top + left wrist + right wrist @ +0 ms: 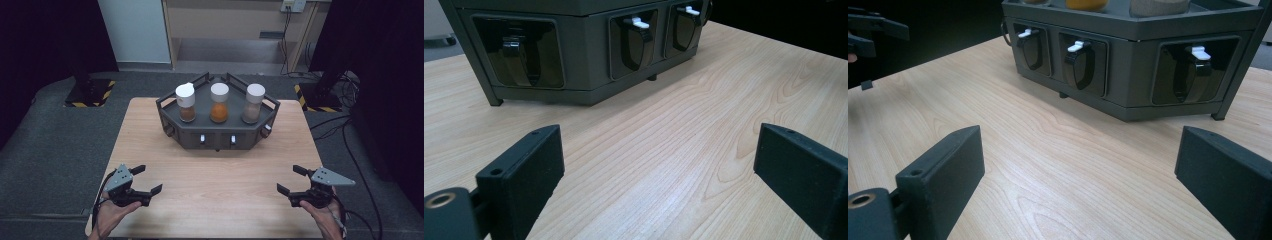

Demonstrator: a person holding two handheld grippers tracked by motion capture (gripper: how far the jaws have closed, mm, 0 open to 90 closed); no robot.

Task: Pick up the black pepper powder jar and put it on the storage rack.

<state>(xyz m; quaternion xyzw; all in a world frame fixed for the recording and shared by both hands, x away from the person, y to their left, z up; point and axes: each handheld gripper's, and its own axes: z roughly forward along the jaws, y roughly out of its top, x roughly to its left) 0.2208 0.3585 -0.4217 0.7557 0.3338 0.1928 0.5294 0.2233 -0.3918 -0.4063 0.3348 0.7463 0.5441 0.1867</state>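
Observation:
A dark grey angular rack point(218, 133) stands at the far middle of the wooden table point(215, 185). On it are three white-capped jars: a brown one point(186, 103), an orange one point(219, 103) and a beige one point(253, 104). Its front faces carry recessed levers with white tips point(640, 22) point(1077, 46). My left gripper point(148, 179) hovers open near the front left edge, nothing between its jaws point(659, 175). My right gripper point(292, 179) is open at the front right, jaws wide and empty point(1080, 175). Both point toward the rack, well short of it.
Bare wood lies between the grippers and the rack. Grey carpet surrounds the table. Black stands with yellow-black striped bases point(90, 93) sit at the far left and far right, and cables point(350, 150) run along the floor on the right.

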